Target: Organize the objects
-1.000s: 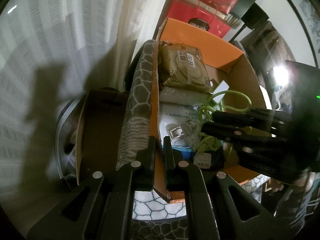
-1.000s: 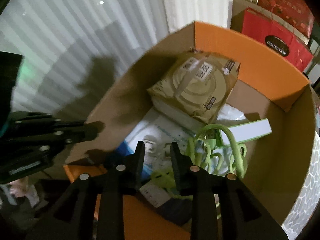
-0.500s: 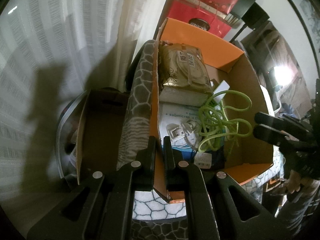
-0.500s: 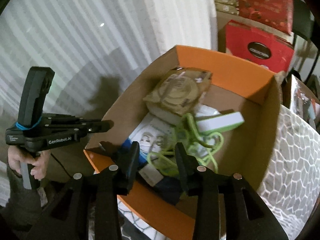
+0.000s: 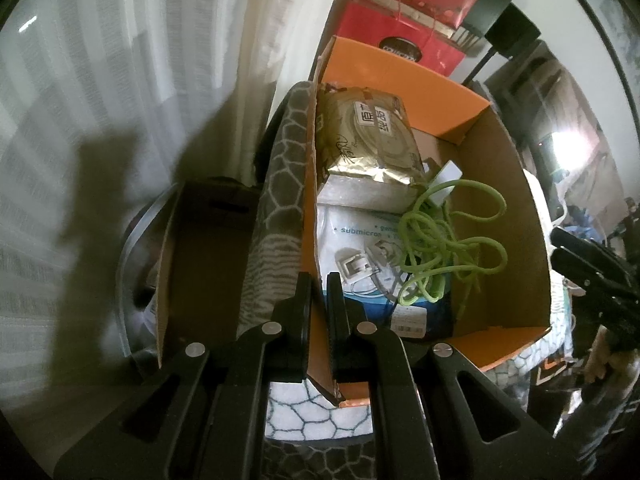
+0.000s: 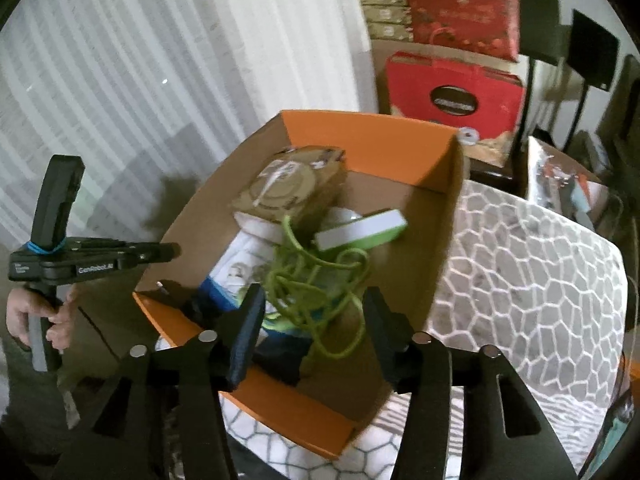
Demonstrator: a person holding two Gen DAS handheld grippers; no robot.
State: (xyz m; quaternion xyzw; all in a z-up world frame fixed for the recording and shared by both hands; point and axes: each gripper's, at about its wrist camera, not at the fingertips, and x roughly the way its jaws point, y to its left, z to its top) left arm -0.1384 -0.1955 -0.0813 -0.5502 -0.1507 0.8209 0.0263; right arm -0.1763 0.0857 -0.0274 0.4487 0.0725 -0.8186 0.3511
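Note:
An open orange-lined cardboard box [image 5: 400, 80] [image 6: 368, 136] holds a gold pouch [image 5: 368, 136] [image 6: 292, 184], a white and blue packet [image 5: 352, 240], a white-green slab [image 6: 360, 232] and a loose green cord [image 5: 448, 248] [image 6: 316, 272]. My left gripper [image 5: 319, 304] [image 6: 170, 251] is shut on the box's left wall, a hand [image 6: 36, 316] holding its grip. Above the box's near edge, my right gripper [image 6: 314, 320] [image 5: 556, 243] has its jaws opening. Nothing is between them; the cord lies in the box below.
The box sits on a grey cloth with a white honeycomb pattern [image 6: 520, 260] [image 5: 276, 216]. Red gift bags [image 6: 456, 92] [image 5: 404, 44] stand behind it. White curtains [image 5: 120, 80] fill the left, and a brown open carton [image 5: 204, 264] sits beside the box's left wall.
My right gripper has drawn back and up out of the box and its jaws have spread wider, leaving the green cord inside. The left gripper has stayed clamped in place.

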